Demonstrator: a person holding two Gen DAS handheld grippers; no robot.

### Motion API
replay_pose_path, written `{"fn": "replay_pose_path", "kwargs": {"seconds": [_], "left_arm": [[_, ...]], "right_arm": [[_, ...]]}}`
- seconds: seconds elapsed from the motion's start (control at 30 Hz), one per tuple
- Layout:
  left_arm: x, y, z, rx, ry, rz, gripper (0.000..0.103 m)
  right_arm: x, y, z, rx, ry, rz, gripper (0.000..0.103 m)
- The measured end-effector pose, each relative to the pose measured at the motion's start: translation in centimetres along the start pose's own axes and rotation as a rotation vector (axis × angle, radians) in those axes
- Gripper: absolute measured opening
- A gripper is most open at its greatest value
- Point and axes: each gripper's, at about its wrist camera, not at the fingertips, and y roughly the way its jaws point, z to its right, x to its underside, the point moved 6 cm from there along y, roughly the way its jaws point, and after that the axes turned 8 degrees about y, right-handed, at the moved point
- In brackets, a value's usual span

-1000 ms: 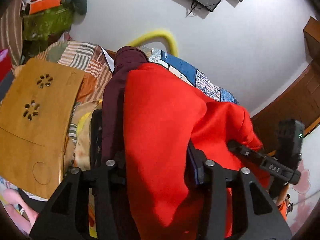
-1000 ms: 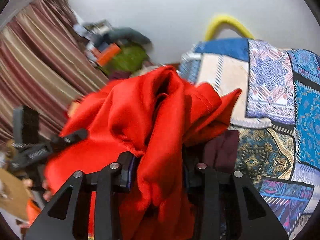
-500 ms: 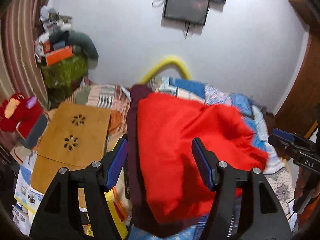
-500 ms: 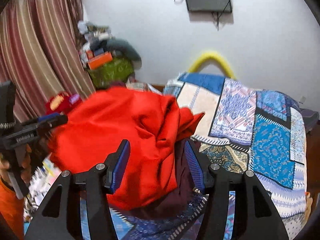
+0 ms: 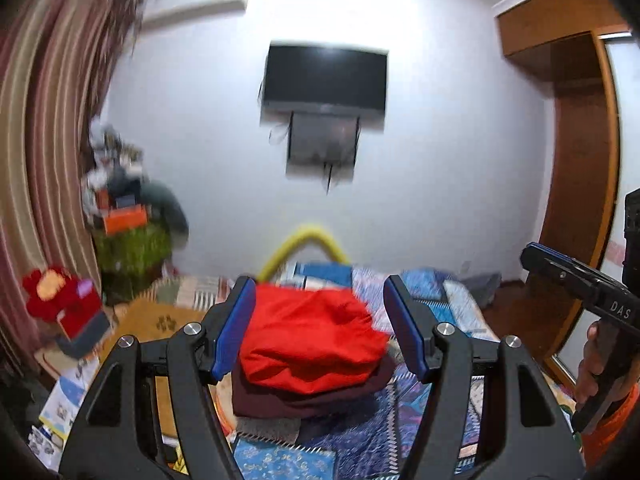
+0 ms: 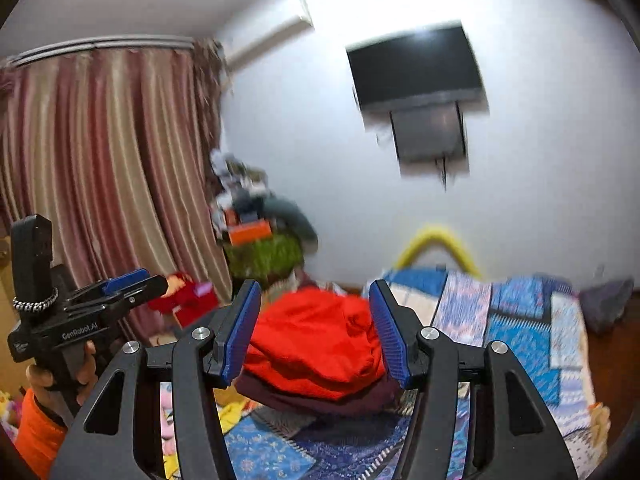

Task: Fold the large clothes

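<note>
Nearest the left wrist camera, the left gripper is standing with its blue-padded fingers apart and nothing between them. A second ago those fingers were clamped on the red garment; that cloth is now released and lying well beyond the tips. The right gripper is showing the same condition: fingers apart, empty, where a second ago red cloth was bunched between them. In the left view the right gripper is appearing at 3 o'clock, carried by a hand above an orange sleeve.

Farther out, the red garment is resting as a compact folded bundle directly on top of a folded maroon garment. Both are sitting on the patchwork bed cover, near the bed's left edge, at 12 o'clock from both pairs of fingers. The two views now take in far more of the room than before, so both grippers have pulled back and risen from the stack.

Beyond the bed, at 12 o'clock, a yellow curved bar is standing against the wall below a wall-mounted television. A striped curtain is hanging at 9 o'clock.

Judgement: the red garment is folded and stacked; this piece appears finished, and both grippers are free for the next garment.
</note>
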Motion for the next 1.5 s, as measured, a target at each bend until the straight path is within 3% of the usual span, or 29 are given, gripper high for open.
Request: {"fn": "replay_pose_path", "kwargs": {"seconds": [0.2,0.37,0.43,0.57,0.6,0.77,1.5], "left_arm": [[0.5,-6.8,3.5,-0.074,0.056,0.137,0.064],[2.4,-9.7,5.3,-0.092,0.056,0.186,0.066],[3.1,-10.5,5.7,-0.108,0.056,0.198,0.068],[4.5,-11.2,6.1,-0.149,0.051,0.193,0.083],[4.8,-11.3,6.1,-0.149,0.039,0.191,0.088],[5.7,-11.4,5.8,-0.168,0.010,0.178,0.092],[6.5,-10.9,6.7,-0.153,0.019,0.159,0.094]], "right_arm": [[0.9,-6.6,-3.5,-0.003,-0.084,0.145,0.053],[2.6,-8.2,-4.1,0.044,-0.133,0.216,0.057],[3.0,-8.3,-4.2,0.057,-0.127,0.225,0.063],[3.4,-8.4,-4.1,0.083,-0.118,0.225,0.077],[3.5,-8.5,-4.1,0.091,-0.119,0.225,0.084],[4.4,-8.1,-4.1,0.101,-0.121,0.210,0.100],[7.0,-8.9,-2.8,0.115,-0.084,0.161,0.101]]}}
